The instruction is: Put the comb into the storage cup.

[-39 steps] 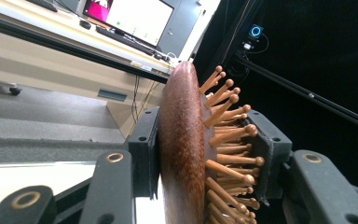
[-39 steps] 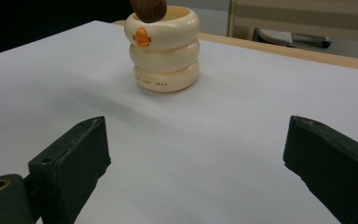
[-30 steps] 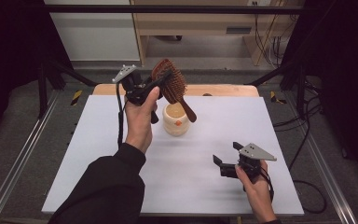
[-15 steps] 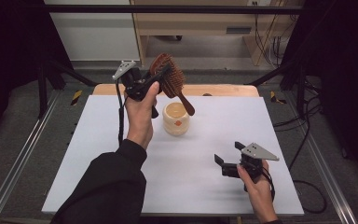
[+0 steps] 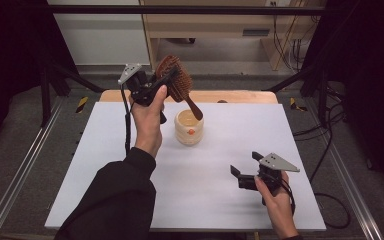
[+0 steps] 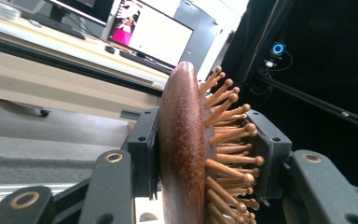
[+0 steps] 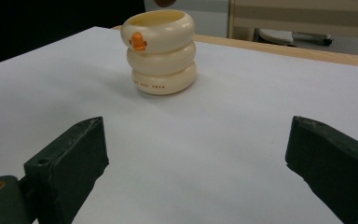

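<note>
Our left gripper (image 5: pixel 156 86) clamps the wooden hairbrush (image 5: pixel 176 80) by its head, raised above the cream cup (image 5: pixel 189 127) on the white surface (image 5: pixel 105 165); our right gripper (image 5: pixel 244 171) rests nearby, fingers wide, empty.

Left tool (image 5: pixel 162 82) raised, jaws clamped, right tool (image 5: pixel 243 172) low, agape

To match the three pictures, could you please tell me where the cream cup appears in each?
High view: cream cup at centre, under the hairbrush handle.
Left gripper view: not in this picture.
Right gripper view: upper centre, beyond the open jaws.
Shared landmark: the white table sheet.
</note>
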A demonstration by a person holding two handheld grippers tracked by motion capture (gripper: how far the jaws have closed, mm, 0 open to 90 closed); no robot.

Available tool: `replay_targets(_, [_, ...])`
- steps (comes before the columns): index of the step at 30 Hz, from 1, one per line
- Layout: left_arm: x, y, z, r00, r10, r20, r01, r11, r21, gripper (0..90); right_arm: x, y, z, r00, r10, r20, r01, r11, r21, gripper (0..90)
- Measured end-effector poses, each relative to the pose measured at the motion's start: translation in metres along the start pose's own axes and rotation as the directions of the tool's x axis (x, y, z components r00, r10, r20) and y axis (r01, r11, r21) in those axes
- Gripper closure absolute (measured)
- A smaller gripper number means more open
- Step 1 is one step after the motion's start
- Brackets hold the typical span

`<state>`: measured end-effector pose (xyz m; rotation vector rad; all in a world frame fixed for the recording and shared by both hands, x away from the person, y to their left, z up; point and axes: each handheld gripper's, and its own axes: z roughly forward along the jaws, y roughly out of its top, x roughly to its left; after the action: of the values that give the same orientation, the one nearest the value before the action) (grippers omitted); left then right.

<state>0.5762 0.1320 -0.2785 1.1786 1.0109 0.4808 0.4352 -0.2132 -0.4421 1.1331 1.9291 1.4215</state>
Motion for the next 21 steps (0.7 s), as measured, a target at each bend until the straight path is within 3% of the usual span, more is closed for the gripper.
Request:
replay_targets(4, [0.0037, 0.0008, 0.0009, 0.9999, 0.001, -0.013, -0.001, 1.0000, -0.008, 51.8, -0.0001, -0.0003, 0.0001, 1.0000, -0.001, -0.001, 0.001, 1.000, 0.002, 5.7])
replay_targets(16, [0.0093, -0.0038, 0.0058, 0.9958, 0.072, -0.056, -0.071, 0.9974, 0.007, 51.8, -0.0010, -0.0002, -0.0001, 1.0000, 0.004, -0.004, -0.004, 1.000, -0.002, 5.5])
replay_targets(21, [0.0095, -0.0074, 0.0084, 0.9952, 0.077, -0.060, -0.076, 0.9970, 0.015, 51.8, -0.0015, -0.0002, -0.0006, 1.0000, 0.005, 0.001, -0.005, 1.000, -0.004, 5.5])
